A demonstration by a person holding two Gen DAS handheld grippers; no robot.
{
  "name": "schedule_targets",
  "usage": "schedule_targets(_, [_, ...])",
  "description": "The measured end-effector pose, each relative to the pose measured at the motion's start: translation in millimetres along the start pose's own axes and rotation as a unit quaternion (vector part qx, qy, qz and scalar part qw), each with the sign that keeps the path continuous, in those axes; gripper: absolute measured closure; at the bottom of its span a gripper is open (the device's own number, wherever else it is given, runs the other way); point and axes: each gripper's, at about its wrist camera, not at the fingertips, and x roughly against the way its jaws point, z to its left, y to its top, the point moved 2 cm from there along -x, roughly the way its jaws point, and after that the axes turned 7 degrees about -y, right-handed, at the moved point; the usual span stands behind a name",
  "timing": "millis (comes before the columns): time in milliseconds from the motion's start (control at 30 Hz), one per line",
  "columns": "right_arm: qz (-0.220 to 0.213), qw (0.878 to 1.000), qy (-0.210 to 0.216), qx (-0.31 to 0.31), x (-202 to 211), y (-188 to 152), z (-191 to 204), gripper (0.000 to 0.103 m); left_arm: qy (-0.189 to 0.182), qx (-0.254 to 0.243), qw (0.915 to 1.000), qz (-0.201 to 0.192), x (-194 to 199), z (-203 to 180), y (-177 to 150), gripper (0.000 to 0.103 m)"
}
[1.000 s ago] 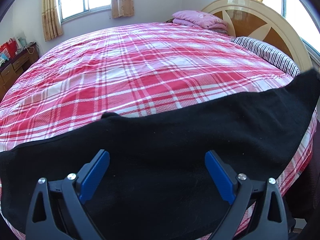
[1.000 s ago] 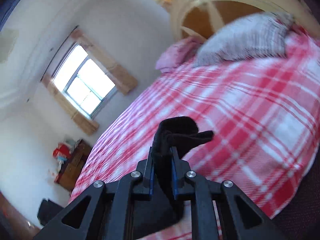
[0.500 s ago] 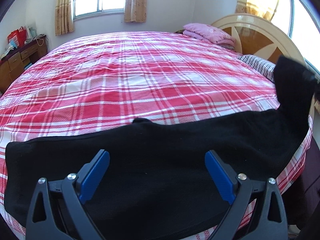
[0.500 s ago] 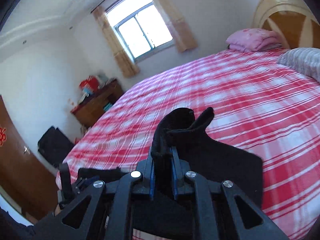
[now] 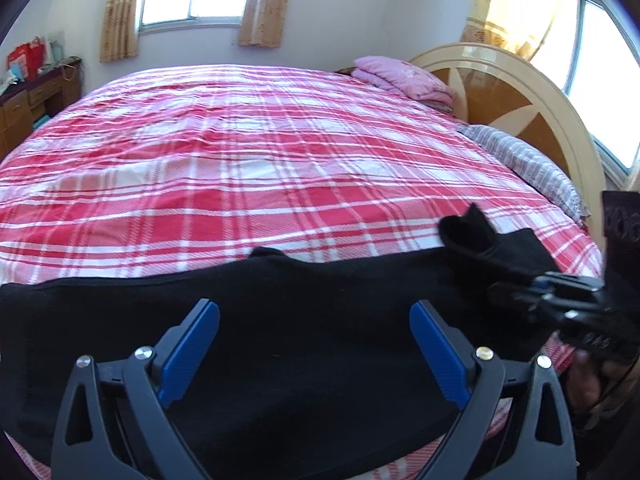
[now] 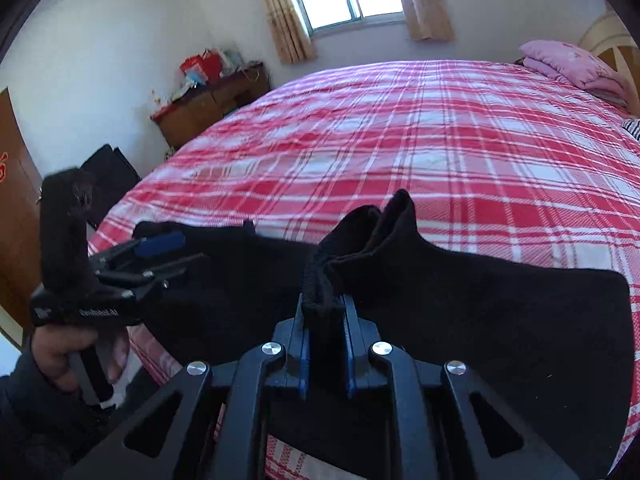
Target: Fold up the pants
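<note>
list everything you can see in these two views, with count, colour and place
pants: one, black, along the near edge of the bed
bedspread: one, red and white plaid, covering the bed
blanket: one, pink, folded by the headboard
pillow: one, grey striped, right side
headboard: one, cream and brown
cabinet: one, brown, by the wall
left gripper: jaws open over the pants
right gripper: jaws shut on the pants
</note>
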Motion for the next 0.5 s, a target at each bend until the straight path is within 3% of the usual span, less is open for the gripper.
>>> schedule_targets(133, [0.041,0.999,-0.007,0.025,-15.7,-11.7,3.2,0.087,-0.038,-0.012,0.9992,0.011,-9.8,-15.5,-0.2,0.004])
schedule_targets(200, [0.064,0.997,-0.006,0.039,-17.6,-16.4,5.5,0.080,-0.057,-0.015,0.9980,0.019,-16.6,-23.4,1.9,0.004])
schedule_targets(267, [0.062,0.997,0.008,0.042,-10.0,-19.8,5.4,0.064,-0.077,-0.020,0.9964,0.029,-24.2,-31.4,4.4,0.005])
schedule_targets(333, [0.062,0.997,0.024,0.043,3.0,-24.2,2.0,0.057,-0.092,-0.018,0.9948,0.040,-32.6,-38.9,6.7,0.005])
schedule_targets(433, [0.049,0.997,0.005,0.051,23.0,-31.2,-9.7,0.056,-0.126,-0.008,0.9904,0.054,-45.0,-49.2,8.5,0.009])
schedule_targets(500, [0.043,0.998,-0.001,0.040,34.8,-36.9,-23.4,0.056,-0.149,0.007,0.9864,0.069,-55.4,-55.2,9.0,0.018])
